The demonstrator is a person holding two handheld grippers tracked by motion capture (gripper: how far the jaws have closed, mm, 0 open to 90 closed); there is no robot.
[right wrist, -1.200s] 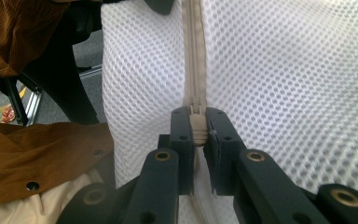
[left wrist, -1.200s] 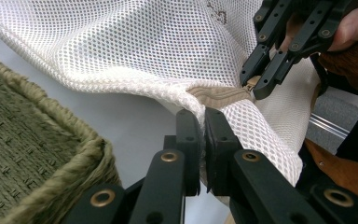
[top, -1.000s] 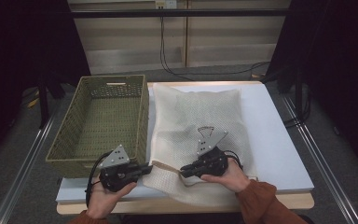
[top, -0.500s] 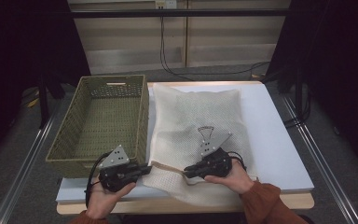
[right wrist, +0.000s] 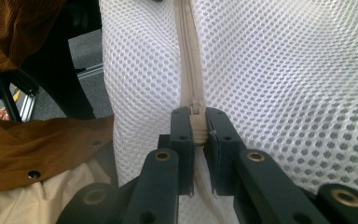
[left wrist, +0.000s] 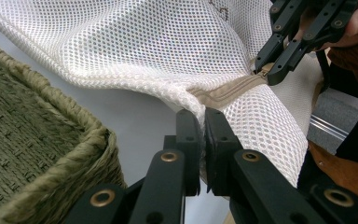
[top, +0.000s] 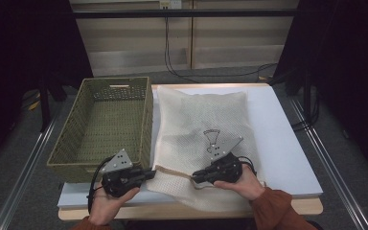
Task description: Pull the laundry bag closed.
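Note:
A white mesh bag point(top: 201, 120) lies flat on the table, its beige zipper point(top: 172, 171) running along the near edge. My left gripper point(top: 151, 173) is shut on the bag's near left corner at the zipper's end; the left gripper view has its jaws point(left wrist: 201, 116) pinching the mesh point(left wrist: 158, 42) beside the zipper point(left wrist: 228, 91). My right gripper point(top: 195, 176) is shut on the zipper pull, a beige tab clamped between its jaws point(right wrist: 199, 114), with the zipper point(right wrist: 186, 56) running away from it. The right gripper point(left wrist: 265, 74) also appears farther along the zipper.
A green woven basket point(top: 146, 120) stands left of the bag, its rim point(left wrist: 37, 140) close to my left gripper. The white table top point(top: 278, 139) lies bare to the right of the bag. An orange-brown sleeve point(right wrist: 28, 144) sits beside the right gripper.
My right gripper has shifted slightly to the right along the zipper. The left gripper has kept still, and both stay shut.

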